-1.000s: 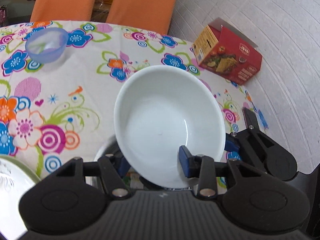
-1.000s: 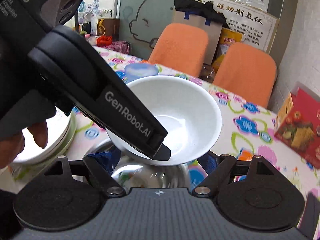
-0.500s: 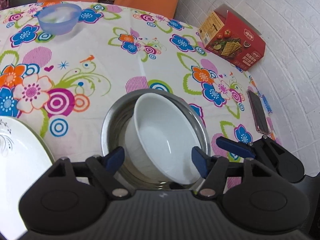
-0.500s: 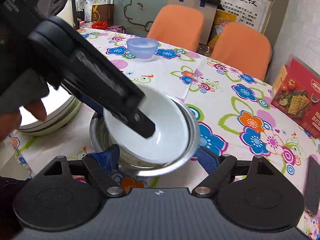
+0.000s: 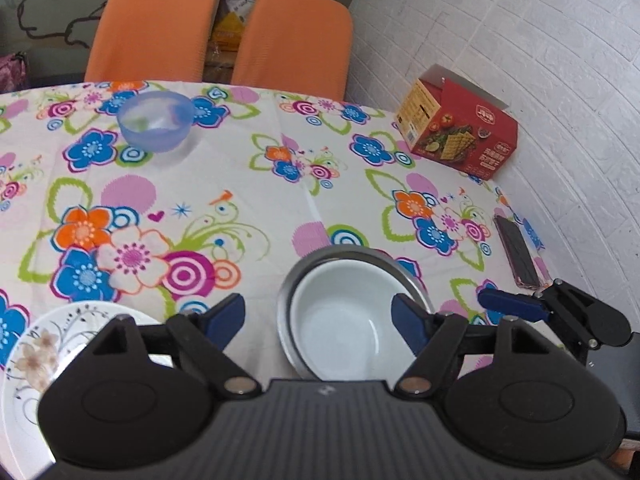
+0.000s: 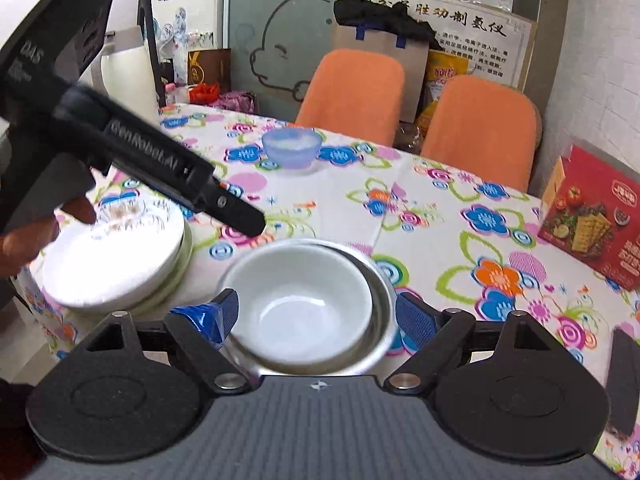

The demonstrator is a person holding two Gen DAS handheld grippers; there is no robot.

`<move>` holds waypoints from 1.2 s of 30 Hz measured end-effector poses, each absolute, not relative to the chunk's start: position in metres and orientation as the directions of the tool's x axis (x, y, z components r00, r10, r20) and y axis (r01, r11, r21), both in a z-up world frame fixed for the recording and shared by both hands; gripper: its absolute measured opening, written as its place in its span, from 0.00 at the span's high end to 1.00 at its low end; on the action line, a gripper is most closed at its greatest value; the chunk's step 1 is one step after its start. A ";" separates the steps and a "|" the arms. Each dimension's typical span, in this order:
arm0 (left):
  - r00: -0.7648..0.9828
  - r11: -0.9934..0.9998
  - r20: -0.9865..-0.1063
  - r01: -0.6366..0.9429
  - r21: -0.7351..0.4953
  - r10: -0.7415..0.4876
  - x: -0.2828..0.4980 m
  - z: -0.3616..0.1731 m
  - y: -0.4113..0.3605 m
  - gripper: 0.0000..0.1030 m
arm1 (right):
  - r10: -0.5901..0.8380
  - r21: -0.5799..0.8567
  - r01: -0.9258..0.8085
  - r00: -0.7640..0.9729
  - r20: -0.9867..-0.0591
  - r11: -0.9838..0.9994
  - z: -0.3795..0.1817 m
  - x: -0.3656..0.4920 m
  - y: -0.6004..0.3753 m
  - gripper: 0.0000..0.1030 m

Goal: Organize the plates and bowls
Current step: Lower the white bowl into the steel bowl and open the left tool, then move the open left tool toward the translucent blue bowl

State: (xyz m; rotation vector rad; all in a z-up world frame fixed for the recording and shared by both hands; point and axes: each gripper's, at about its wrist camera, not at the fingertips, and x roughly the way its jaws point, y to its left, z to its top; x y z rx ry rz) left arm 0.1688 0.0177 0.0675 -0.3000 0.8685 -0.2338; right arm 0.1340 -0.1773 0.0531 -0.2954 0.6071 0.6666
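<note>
White ceramic, the bowl (image 5: 340, 316) sits nested inside the steel bowl (image 5: 352, 254) on the flowered tablecloth (image 5: 240, 184), slightly off-centre so the metal rim shows as a crescent from 12 to 3 o'clock around it. In the left wrist view the left gripper (image 5: 319, 316) hangs above this pair with its blue-padded fingers (image 5: 224, 316) spread wide, one at 9 o'clock and one at 3 o'clock of the bowls, touching neither and holding nothing. At 10 o'clock across the cloth stands a translucent blue bowl (image 5: 155, 122), well apart from the stack. A floral plate (image 5: 32, 356) lies at 8 o'clock, partly hidden by the gripper body. A red cracker box (image 5: 460, 128) stands at 2 o'clock near the table edge, and a dark phone (image 5: 516, 252) lies at 3 o'clock, close to the brick wall.

In the right wrist view the right gripper (image 6: 316, 316) is likewise spread, its fingers flanking the nested bowls without contact; the left-hand pad looks wrapped in crumpled blue film. The left gripper's black body crosses from 10 o'clock toward the centre, with a person's fingers (image 6: 78, 210) on its handle. The plate rests on a stack (image 6: 120, 264) at 9 o'clock. Two orange chairs (image 6: 352, 92) stand behind the table at 12 o'clock.
</note>
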 end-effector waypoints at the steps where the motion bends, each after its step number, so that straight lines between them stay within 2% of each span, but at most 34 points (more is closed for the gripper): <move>1: 0.632 0.938 -0.714 0.062 -0.340 -0.301 0.170 0.066 0.024 0.28 | 0.492 -0.060 -0.655 0.623 -0.608 0.754 0.054 0.138 -0.173 0.29; 8: 0.652 0.965 -0.742 -0.058 -0.254 -0.156 0.174 0.052 0.068 0.28 | 0.517 -0.037 -0.658 0.624 -0.586 0.752 0.060 0.164 -0.138 0.29; 16: 0.665 0.960 -0.737 -0.114 -0.255 -0.117 0.183 0.048 0.107 0.27 | 0.506 -0.052 -0.652 0.633 -0.586 0.756 0.064 0.195 -0.100 0.29; 36: 0.645 0.951 -0.762 -0.195 -0.241 -0.060 0.223 0.031 0.175 0.27 | 0.495 -0.071 -0.699 0.570 -0.656 0.712 0.049 0.243 -0.035 0.28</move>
